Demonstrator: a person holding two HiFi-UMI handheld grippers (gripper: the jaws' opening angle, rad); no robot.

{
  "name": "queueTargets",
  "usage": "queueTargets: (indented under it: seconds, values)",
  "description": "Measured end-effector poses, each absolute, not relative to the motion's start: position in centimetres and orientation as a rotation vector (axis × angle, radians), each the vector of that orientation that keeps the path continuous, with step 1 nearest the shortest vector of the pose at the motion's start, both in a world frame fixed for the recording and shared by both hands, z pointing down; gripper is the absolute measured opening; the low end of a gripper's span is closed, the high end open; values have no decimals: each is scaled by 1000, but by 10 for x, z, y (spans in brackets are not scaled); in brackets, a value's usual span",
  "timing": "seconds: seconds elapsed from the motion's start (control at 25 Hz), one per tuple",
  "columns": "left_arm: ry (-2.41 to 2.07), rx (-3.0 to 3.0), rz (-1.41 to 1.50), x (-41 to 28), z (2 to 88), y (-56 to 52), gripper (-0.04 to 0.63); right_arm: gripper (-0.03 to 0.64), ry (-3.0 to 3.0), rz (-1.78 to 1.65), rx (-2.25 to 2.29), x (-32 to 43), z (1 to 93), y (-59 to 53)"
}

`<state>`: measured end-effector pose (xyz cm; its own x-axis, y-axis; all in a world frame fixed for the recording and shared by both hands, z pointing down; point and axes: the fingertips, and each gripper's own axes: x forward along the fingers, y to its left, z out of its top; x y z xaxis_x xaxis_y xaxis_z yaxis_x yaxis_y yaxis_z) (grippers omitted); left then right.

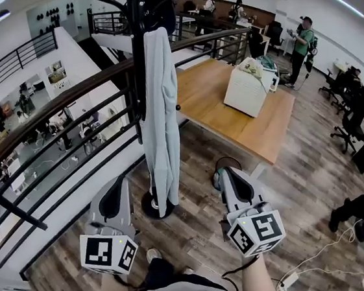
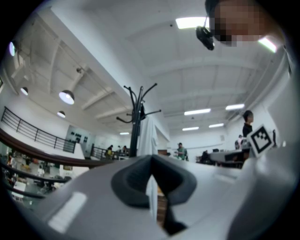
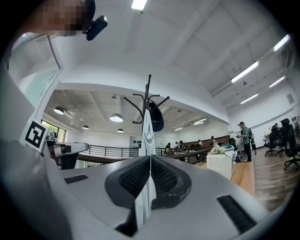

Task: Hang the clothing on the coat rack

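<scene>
I have the tall black metal coat rack [image 1: 140,61] at about twelve o'clock from where I steer; its round base sits on the wood-plank floor [image 1: 198,231] between my two tools, nearer the left one. The long pale grey-blue garment [image 1: 158,111] is on the rack, caught high up near the hooks and falling straight down the right side of the pole; its hem comes down close to the base, though I cannot tell whether it brushes the floor. It hangs narrow and plumb, which I read as its weight resting on the hook alone.

The left gripper [image 1: 117,181] sits low at seven o'clock and the right gripper [image 1: 225,168] at five o'clock, both well apart from the cloth. In the left gripper view the dark pads [image 2: 136,180] meet with nothing pinched; the pale strip in the slit below them is the garment on the rack, far off. The right gripper [image 3: 150,161] is likewise clamped tight on nothing, the same distant cloth showing past its ribbed pads [image 3: 136,178].

I judge the hanging done. Tools parked low and closed this way cannot snag the fabric. A dark rounded item [image 3: 156,117] shares the rack's top, and the black steel railing [image 1: 66,102] runs behind at ten o'clock, clear of the cloth.
</scene>
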<state>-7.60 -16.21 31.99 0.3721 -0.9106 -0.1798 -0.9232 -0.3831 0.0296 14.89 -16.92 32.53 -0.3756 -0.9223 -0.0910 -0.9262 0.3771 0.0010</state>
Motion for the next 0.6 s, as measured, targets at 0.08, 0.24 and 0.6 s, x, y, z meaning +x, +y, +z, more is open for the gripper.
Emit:
queueTargets:
  seconds: [0.08, 0.24, 0.6]
  values:
    - [1707, -2533, 264, -77, 319, -163, 9, 0, 2536, 78, -1709, 151, 324, -170]
    - [1727, -2527, 269, -78, 318, -164, 9, 0, 2523, 79, -1702, 155, 319, -169]
    - [1722, -2543, 298, -75, 319, -170, 9, -2, 2509, 80, -1685, 158, 317, -173]
